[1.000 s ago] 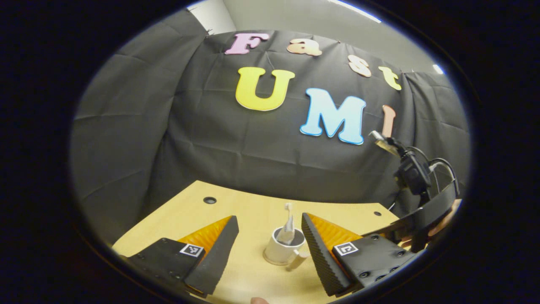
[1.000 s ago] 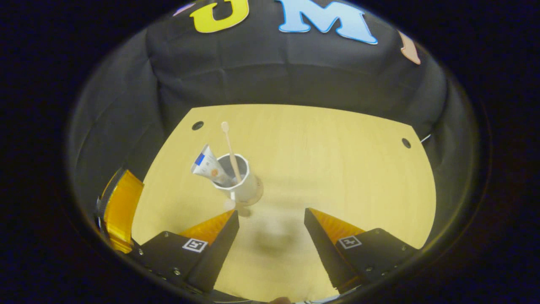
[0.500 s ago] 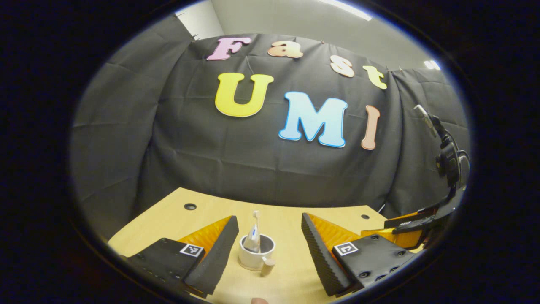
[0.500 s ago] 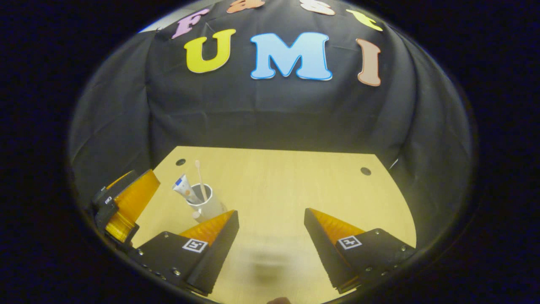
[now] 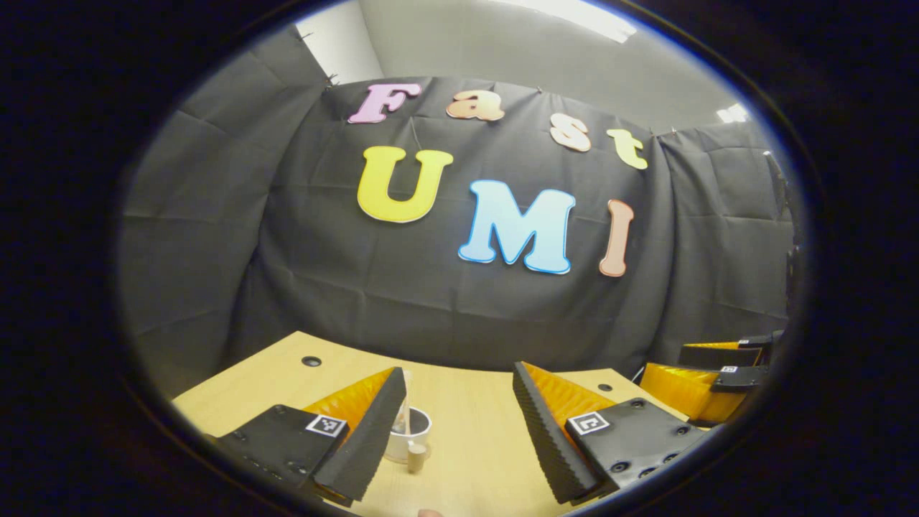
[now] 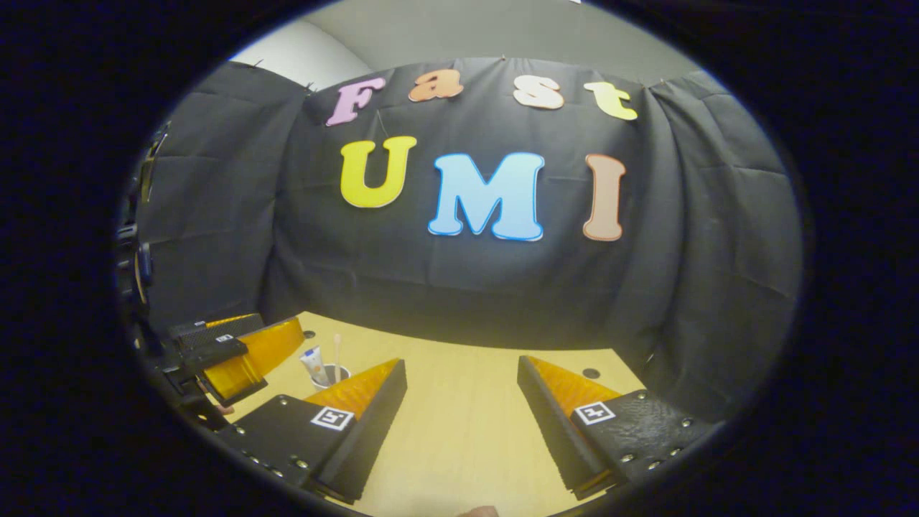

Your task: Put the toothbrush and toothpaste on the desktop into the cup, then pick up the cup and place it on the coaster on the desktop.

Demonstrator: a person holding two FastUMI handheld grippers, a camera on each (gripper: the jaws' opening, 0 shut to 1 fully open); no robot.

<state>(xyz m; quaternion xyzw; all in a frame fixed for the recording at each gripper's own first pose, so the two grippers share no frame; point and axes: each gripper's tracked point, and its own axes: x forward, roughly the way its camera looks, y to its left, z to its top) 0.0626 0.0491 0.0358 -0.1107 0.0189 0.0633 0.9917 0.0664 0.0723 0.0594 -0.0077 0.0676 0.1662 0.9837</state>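
Observation:
A white cup [image 5: 418,425] with a side handle [image 5: 416,457] stands upright on the wooden table [image 5: 474,452], partly hidden behind one finger of my left gripper [image 5: 456,431]. That gripper is open and holds nothing, well back from the cup. In the right gripper view the same cup [image 6: 335,375] is small and far off at the left, with the toothpaste tube [image 6: 314,361] and the toothbrush [image 6: 336,350] sticking up out of it. My right gripper [image 6: 462,424] is open and empty over bare table [image 6: 459,438].
The right gripper's body [image 5: 707,380] shows at the right edge of the left gripper view. The left gripper's body [image 6: 233,353] sits beside the cup in the right gripper view. Round holes [image 5: 311,361] [image 6: 591,373] mark the table's far corners. Black cloth closes off the back.
Both grippers have drawn back from the cup and tilted upward, so the cup looks smaller and lower. Cup, toothbrush and toothpaste have stayed put on the table.

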